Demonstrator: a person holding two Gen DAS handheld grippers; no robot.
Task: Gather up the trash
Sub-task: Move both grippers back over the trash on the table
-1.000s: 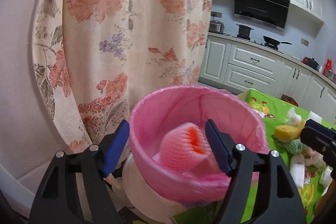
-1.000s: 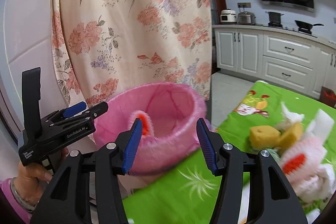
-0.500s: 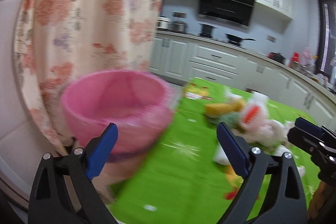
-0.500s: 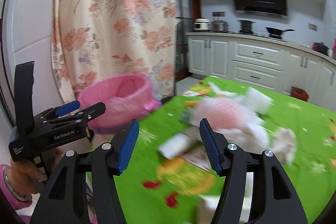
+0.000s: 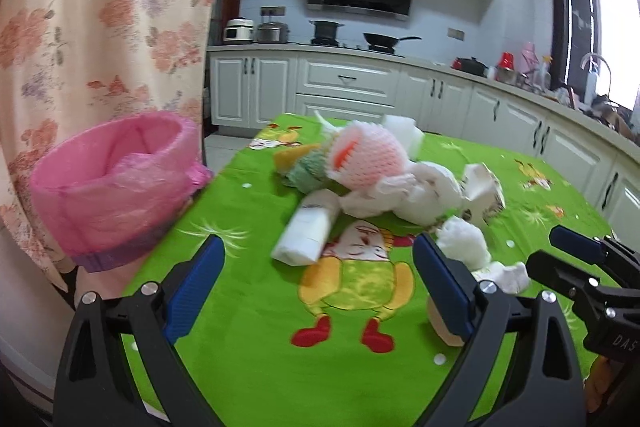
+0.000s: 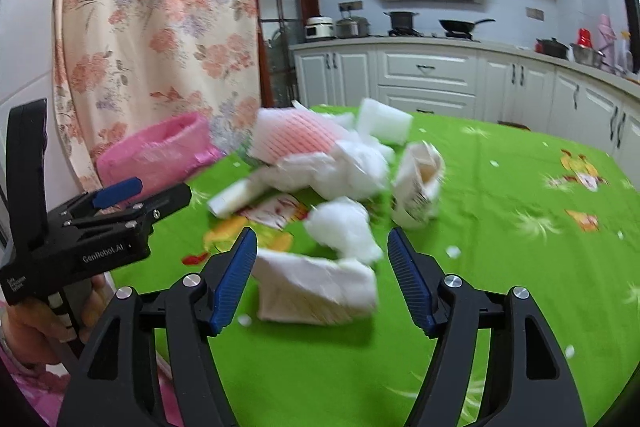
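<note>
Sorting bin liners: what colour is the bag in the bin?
Pink bag, lining the bin; clearest in the left wrist view.

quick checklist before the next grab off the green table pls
1. Left gripper empty, jaws wide: ok.
2. Right gripper empty, jaws just been opening, nothing pinched: ok.
3. Folded white tissue lies just ahead of the right jaws, on the table: ok.
4. Pink-lined bin at the table's left edge, mouth unblocked: ok.
5. Trash left on the green tablecloth, including the pink foam net: not ok.
6. Room left in the bin: cannot tell.
</note>
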